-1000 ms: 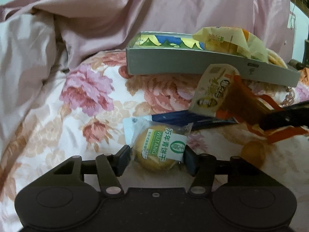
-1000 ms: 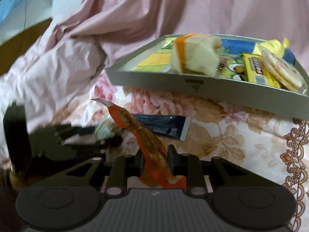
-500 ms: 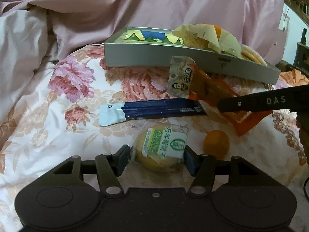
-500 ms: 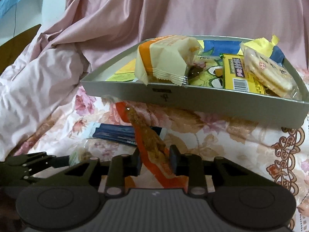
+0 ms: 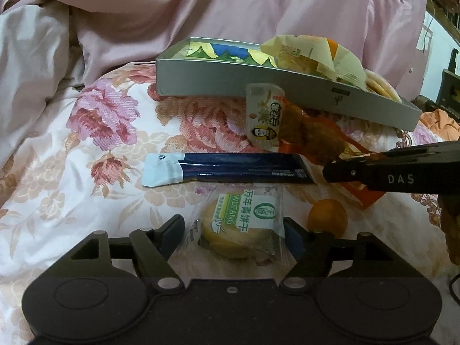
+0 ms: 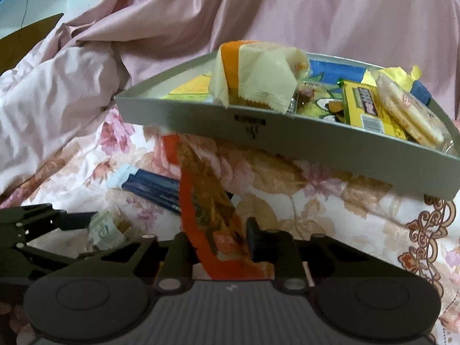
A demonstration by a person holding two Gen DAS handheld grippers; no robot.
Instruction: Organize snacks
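Observation:
My left gripper (image 5: 234, 231) is shut on a round cake in a clear wrapper with a green label (image 5: 240, 225), held low over the floral bedspread. My right gripper (image 6: 218, 237) is shut on a long orange snack packet (image 6: 205, 201) that sticks up toward the grey tray (image 6: 201, 118); the packet also shows in the left wrist view (image 5: 290, 128), with the right gripper at its right end. The grey tray (image 5: 218, 82) holds a cream-and-orange pack (image 6: 256, 77), a yellow box (image 6: 368, 106) and crackers (image 6: 411, 115).
A dark blue stick packet (image 5: 227, 169) lies on the bedspread in front of the tray. A small orange fruit (image 5: 327, 217) lies right of my left gripper. A pink quilt (image 5: 86, 28) is bunched up behind and to the left.
Both grippers have moved toward the tray, each keeping its snack. The tray looks larger and nearer in the right wrist view. The orange packet has swung closer to the tray's front wall.

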